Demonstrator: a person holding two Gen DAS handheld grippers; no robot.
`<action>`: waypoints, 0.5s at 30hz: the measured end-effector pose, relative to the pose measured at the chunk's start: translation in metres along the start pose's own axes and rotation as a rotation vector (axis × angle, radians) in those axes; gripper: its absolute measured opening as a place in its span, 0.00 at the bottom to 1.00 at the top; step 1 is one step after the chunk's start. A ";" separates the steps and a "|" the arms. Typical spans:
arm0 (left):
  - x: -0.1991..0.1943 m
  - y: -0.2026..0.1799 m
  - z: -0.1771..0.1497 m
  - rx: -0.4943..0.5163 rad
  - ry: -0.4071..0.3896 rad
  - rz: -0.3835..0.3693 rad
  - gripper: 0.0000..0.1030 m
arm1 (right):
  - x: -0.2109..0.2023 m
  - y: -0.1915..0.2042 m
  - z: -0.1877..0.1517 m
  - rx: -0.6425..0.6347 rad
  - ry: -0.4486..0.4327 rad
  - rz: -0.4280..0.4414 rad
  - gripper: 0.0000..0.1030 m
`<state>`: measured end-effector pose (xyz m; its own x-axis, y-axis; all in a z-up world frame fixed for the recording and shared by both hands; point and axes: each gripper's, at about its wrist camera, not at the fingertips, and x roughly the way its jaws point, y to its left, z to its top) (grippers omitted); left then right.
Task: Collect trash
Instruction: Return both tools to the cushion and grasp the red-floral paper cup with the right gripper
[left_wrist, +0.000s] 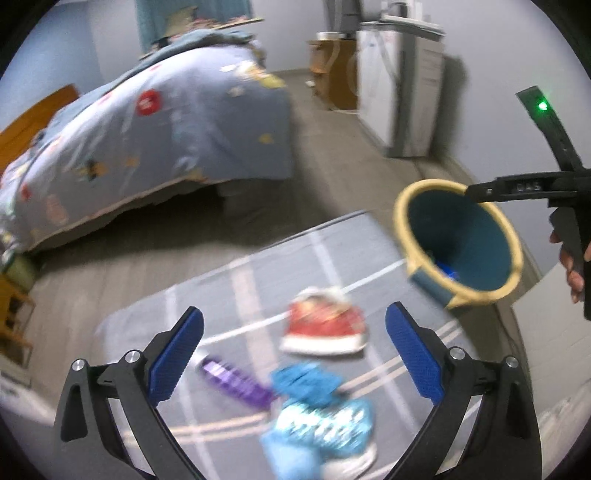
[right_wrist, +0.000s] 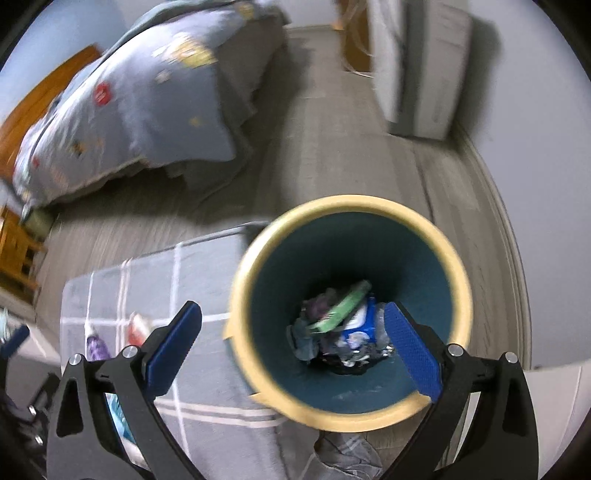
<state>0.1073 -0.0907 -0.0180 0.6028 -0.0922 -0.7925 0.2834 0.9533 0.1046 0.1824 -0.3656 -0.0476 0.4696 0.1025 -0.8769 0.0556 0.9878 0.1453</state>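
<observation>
My left gripper (left_wrist: 295, 354) is open above a grey checked rug (left_wrist: 236, 295), nothing between its blue pads. Below it lie a red wrapper (left_wrist: 325, 325), a purple wrapper (left_wrist: 236, 380) and blue-teal packets (left_wrist: 325, 410). The yellow-rimmed teal bin (left_wrist: 461, 243) stands at the right, with the other gripper's body above it and a hand on that tool. My right gripper (right_wrist: 293, 350) hangs open over the bin (right_wrist: 351, 314). Inside the bin lie a green wrapper (right_wrist: 341, 306), a blue-white packet (right_wrist: 360, 325) and dark crumpled trash. The purple wrapper (right_wrist: 96, 345) and red wrapper (right_wrist: 137, 330) show at left.
A bed with a blue patterned quilt (left_wrist: 147, 122) fills the back left. White cabinets (left_wrist: 402, 92) stand along the right wall, with a wooden unit (left_wrist: 336, 70) behind. Wooden furniture (right_wrist: 18, 251) sits at far left. Grey floor (right_wrist: 332, 147) lies between the bed and cabinets.
</observation>
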 end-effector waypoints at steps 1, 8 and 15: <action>-0.003 0.011 -0.009 -0.022 0.011 0.018 0.95 | 0.000 0.012 -0.001 -0.029 -0.001 0.001 0.94; 0.000 0.049 -0.045 -0.110 0.042 0.068 0.95 | 0.019 0.074 -0.013 -0.131 0.072 0.057 0.94; 0.013 0.082 -0.062 -0.201 0.078 0.097 0.95 | 0.032 0.117 -0.021 -0.160 0.127 0.058 0.94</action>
<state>0.0916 0.0044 -0.0568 0.5586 0.0178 -0.8293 0.0678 0.9954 0.0670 0.1855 -0.2443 -0.0679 0.3526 0.1634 -0.9214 -0.1132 0.9848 0.1314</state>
